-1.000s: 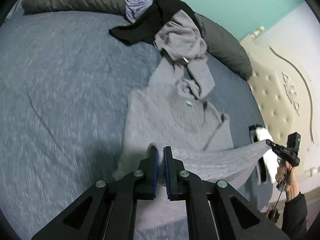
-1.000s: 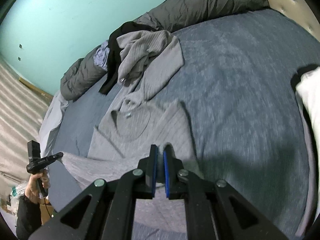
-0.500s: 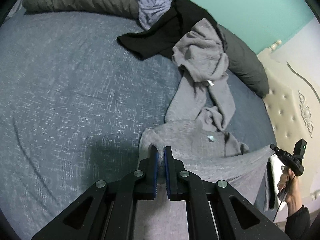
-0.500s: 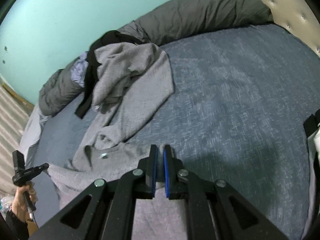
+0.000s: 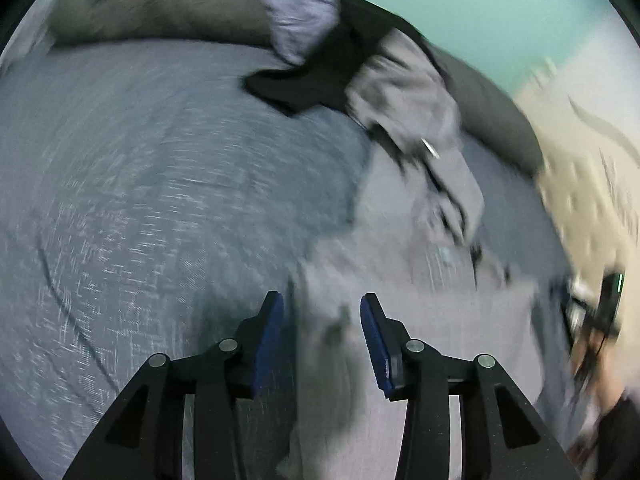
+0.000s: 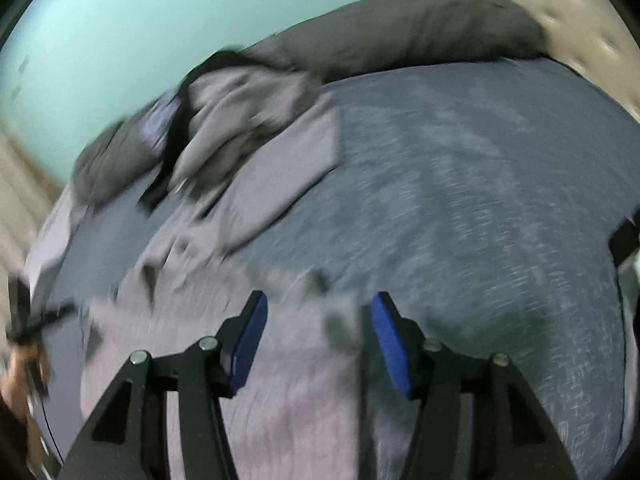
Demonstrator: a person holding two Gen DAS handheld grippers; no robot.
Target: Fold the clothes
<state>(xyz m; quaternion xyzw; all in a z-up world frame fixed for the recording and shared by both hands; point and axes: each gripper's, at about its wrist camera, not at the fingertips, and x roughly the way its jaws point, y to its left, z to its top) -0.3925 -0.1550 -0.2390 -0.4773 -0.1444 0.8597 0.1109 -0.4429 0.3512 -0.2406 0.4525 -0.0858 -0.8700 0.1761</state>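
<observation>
The bed (image 5: 152,184) is taking up nearly the whole room, its blue-grey cover reaching away to the dark pillows (image 6: 400,32) lying along the far edge under the teal wall (image 6: 160,20). The grey shirt (image 5: 432,320) is lying on the cover at the near edge, collar end pointing toward the pillows and its lower part bunching right under both tools; everything is smearing with motion, so its exact outline is hard to read. It looks laid there so the fold has a flat base to settle on. Farther up, toward the far edge, a heap of unfolded clothes (image 5: 404,80) is waiting, a grey piece trailing down from it until it is touching or nearly touching the shirt's collar end. The left claw (image 5: 322,320) is hanging just above the shirt with its blue pads spread wide and nothing between them. The right claw (image 6: 318,328) is doing the same on the other side, pads apart over the grey cloth, apparently having let the hem drop.
</observation>
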